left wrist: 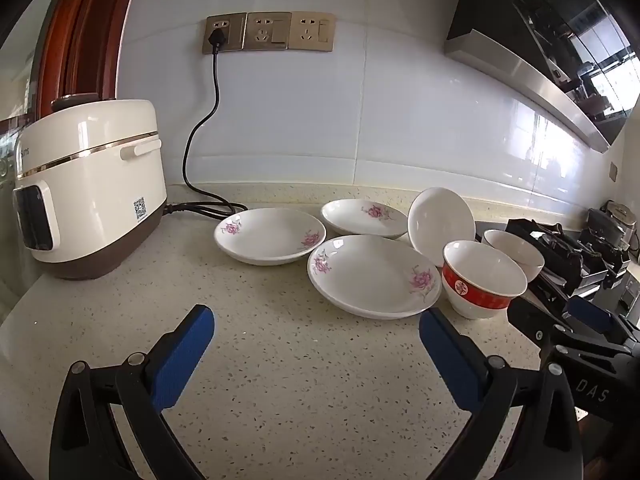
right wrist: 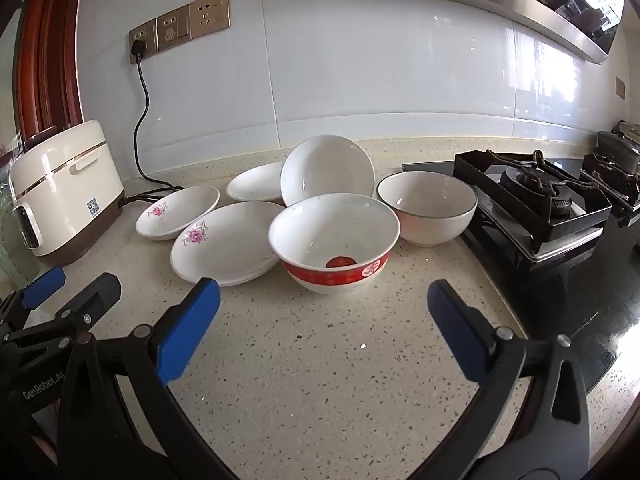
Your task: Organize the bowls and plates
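Note:
Three white plates with pink flowers lie on the speckled counter: one at the left [left wrist: 270, 235] [right wrist: 178, 212], one at the back [left wrist: 364, 218] [right wrist: 256, 187], one in front [left wrist: 372, 276] [right wrist: 228, 242]. A plain white plate [left wrist: 440, 220] [right wrist: 327, 170] leans tilted against the others. A red-banded bowl [left wrist: 482, 278] [right wrist: 334, 242] stands beside a dark-rimmed white bowl [left wrist: 516, 254] [right wrist: 426, 208]. My left gripper [left wrist: 316, 330] is open and empty, short of the front plate. My right gripper [right wrist: 324, 300] is open and empty, just in front of the red-banded bowl.
A cream rice cooker [left wrist: 88, 188] [right wrist: 66, 186] stands at the left, its black cord [left wrist: 200, 128] running to wall sockets [left wrist: 268, 32]. A black gas stove [right wrist: 540, 200] [left wrist: 568, 256] sits to the right of the bowls. A range hood [left wrist: 560, 52] hangs above it.

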A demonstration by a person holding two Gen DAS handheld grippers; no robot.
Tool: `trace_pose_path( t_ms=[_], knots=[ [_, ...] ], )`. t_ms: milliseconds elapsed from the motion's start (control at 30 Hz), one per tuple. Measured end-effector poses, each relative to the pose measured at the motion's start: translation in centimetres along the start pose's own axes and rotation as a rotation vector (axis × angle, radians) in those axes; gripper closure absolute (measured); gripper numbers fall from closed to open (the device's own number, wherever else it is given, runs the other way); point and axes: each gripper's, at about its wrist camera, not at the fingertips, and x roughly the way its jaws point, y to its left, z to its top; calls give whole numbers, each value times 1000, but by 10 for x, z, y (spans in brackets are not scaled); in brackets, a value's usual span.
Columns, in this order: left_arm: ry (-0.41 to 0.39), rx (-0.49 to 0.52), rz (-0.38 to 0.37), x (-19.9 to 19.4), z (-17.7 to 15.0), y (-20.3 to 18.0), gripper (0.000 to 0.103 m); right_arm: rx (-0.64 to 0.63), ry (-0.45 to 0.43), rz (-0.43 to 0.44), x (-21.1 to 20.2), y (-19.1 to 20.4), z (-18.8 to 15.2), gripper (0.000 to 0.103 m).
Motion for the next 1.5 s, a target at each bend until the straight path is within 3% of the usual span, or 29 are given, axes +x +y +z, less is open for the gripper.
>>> trace_pose_path(
  t_ms=[1500],
  knots=[
    [-6,-5,7,0,1,2,0,56,24,25,4,-12,1,0]
  ],
)
